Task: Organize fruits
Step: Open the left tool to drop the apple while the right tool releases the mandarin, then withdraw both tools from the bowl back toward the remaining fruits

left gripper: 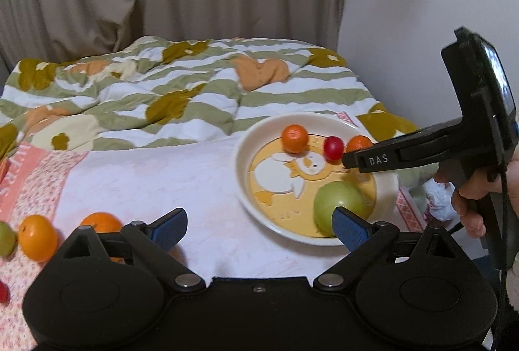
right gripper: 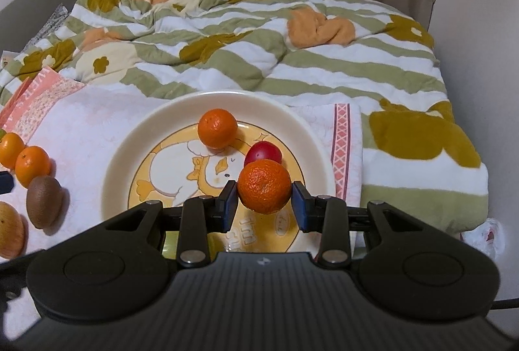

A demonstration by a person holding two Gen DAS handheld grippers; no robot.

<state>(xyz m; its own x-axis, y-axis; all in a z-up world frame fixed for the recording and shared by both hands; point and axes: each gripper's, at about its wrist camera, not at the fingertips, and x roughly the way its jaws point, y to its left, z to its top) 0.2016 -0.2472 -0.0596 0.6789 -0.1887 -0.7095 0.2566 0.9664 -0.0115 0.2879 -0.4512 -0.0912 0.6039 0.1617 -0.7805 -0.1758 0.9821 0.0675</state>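
On my screens the duck-printed plate (right gripper: 123, 156) rests on a pink towel (left gripper: 162, 176) spread over the bed; it carries a mandarin (right gripper: 217, 128), a red cherry tomato (right gripper: 263, 153) and a green apple (left gripper: 337, 202). My right gripper (right gripper: 264, 198) has its jaws clenched on a second mandarin (right gripper: 264, 187) above the plate's near side, beside the tomato. My left gripper (left gripper: 259, 226) has its jaws spread wide, nothing between them (one pad overlaps the apple in view). Two mandarins (right gripper: 32, 168), a kiwi (right gripper: 43, 200) and a yellowish fruit (right gripper: 9, 231) lie on the towel, left of the plate. "DAS" (left gripper: 378, 160) is legible on the right gripper's finger; the plate's lettering is unreadable.
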